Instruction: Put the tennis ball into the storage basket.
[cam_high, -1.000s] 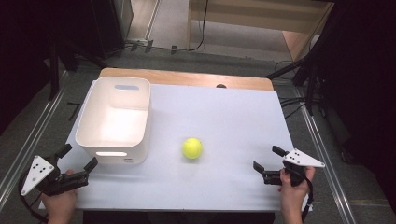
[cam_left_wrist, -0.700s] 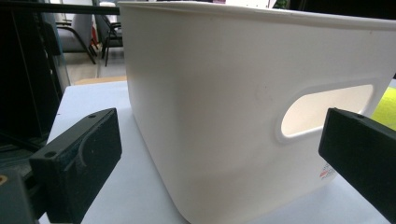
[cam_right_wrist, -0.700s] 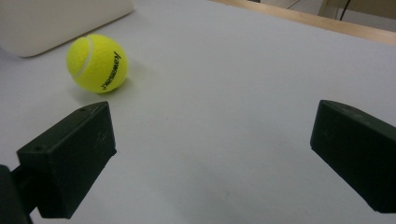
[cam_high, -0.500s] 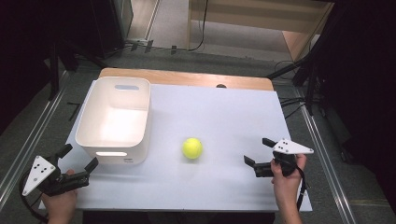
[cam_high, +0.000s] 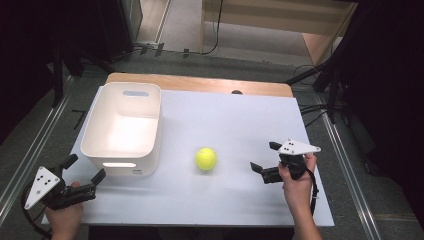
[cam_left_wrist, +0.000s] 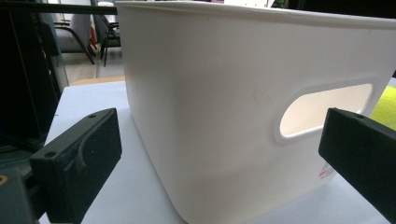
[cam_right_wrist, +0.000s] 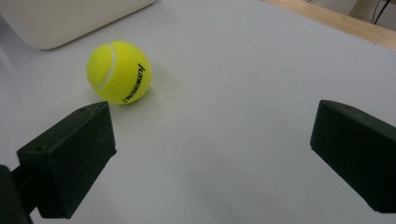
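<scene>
Scene: a white table top (cam_high: 235, 120) is seen from above, with a tennis ball (cam_high: 206, 159) lying near its middle and a white plastic bin (cam_high: 123, 128) set to the ball's left.
Ball: it is found resting on the bare surface, apart from the bin and untouched by either tool; in the right gripper view the yellow felt and black lettering are shown ahead and to the left of the jaws.
Right gripper (cam_high: 265, 161): it is held low over the table just right of the ball, jaws spread wide, nothing between them.
Left gripper (cam_high: 85, 170): it is held at the near left corner, jaws parted and empty, pointed at the bin's handle cut-out (cam_left_wrist: 324, 109).
Step judged: the ball is being approached for a pick, probably for the bin.
Risk, rolling: the ball could be nudged away if one jaw is brought against it before the other, since it sits off-centre to the jaws.
Risk, squeeze: a grip taken off the ball's middle could see it squirted out.
Risk, bin: the light bin could be shifted if it is bumped by the left gripper.
</scene>
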